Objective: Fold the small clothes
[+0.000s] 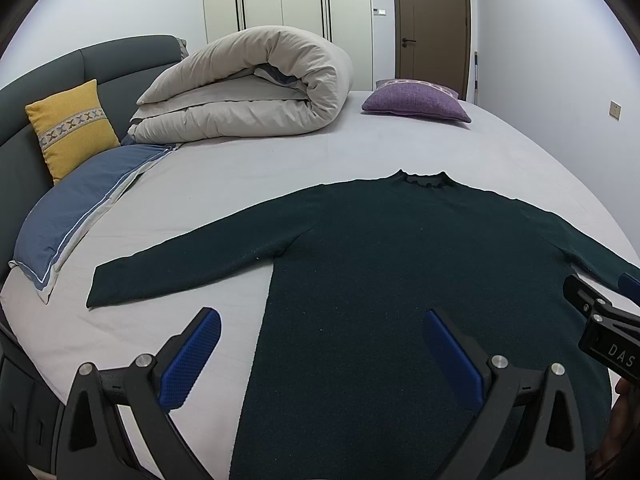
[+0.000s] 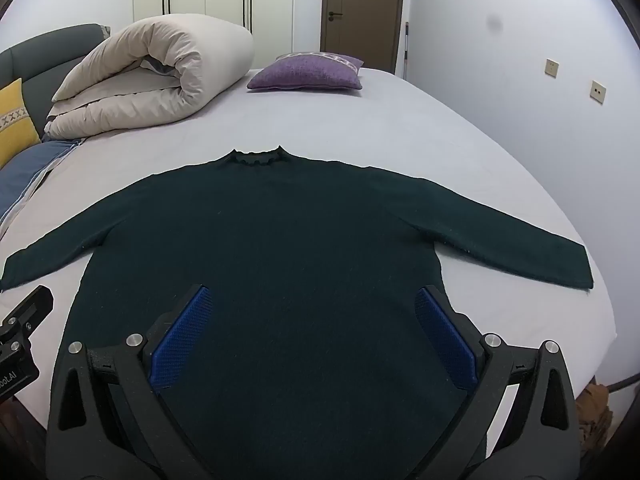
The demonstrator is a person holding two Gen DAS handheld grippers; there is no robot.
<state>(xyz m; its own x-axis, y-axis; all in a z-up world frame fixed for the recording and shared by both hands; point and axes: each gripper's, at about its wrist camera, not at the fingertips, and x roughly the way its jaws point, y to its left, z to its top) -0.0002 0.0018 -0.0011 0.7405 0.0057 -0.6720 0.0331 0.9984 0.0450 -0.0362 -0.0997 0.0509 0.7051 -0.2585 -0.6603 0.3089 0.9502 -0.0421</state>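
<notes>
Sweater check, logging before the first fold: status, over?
Left gripper open, empty. Right gripper open, empty. Dark green sweater flat on the bed, sleeves spread, unfolded. Nothing lying on it.

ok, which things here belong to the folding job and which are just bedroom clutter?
Job:
dark green sweater, spread flat, sleeves out
left gripper, open
right gripper, open
bed sheet as work surface

Lying about:
rolled duvet
purple cushion
yellow cushion
blue pillow
</notes>
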